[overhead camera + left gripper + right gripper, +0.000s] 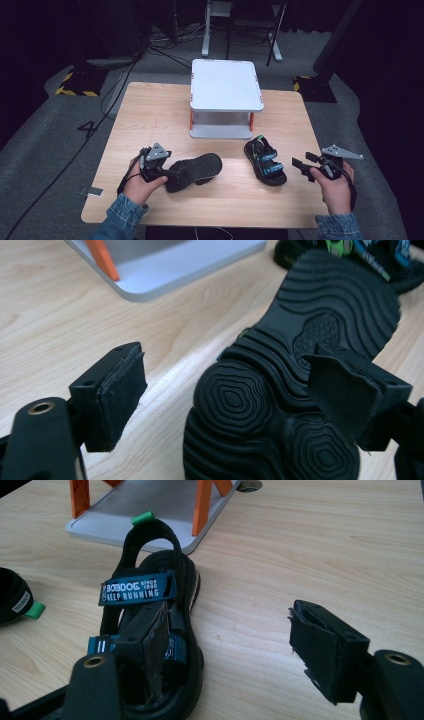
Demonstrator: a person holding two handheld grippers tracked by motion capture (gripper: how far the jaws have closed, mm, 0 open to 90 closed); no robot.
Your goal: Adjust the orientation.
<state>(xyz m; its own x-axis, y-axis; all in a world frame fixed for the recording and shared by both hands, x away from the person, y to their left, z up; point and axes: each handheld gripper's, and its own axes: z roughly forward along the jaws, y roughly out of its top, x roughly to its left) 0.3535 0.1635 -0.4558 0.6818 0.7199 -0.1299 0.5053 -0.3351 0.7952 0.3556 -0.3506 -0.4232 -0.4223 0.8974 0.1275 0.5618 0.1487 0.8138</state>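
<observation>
Light wooden table (150, 115) stood on grey carpeted floor (45, 130). Room beyond was dark, walls lost in black. Black cables (107, 95) ran across carpet at left, past yellow-black striped hazard tape (75, 91); similar striped patch (298, 84) lay at right. Number 4 (87, 129) was marked on floor left of table. White desk legs (206, 35) and dark frame (252, 30) stood behind table. Dark pole (334, 40) slanted at upper right. Light fell mostly on tabletop.

Two sandals: one upturned (194, 171), one upright (265, 161). One white stand (226, 84).
</observation>
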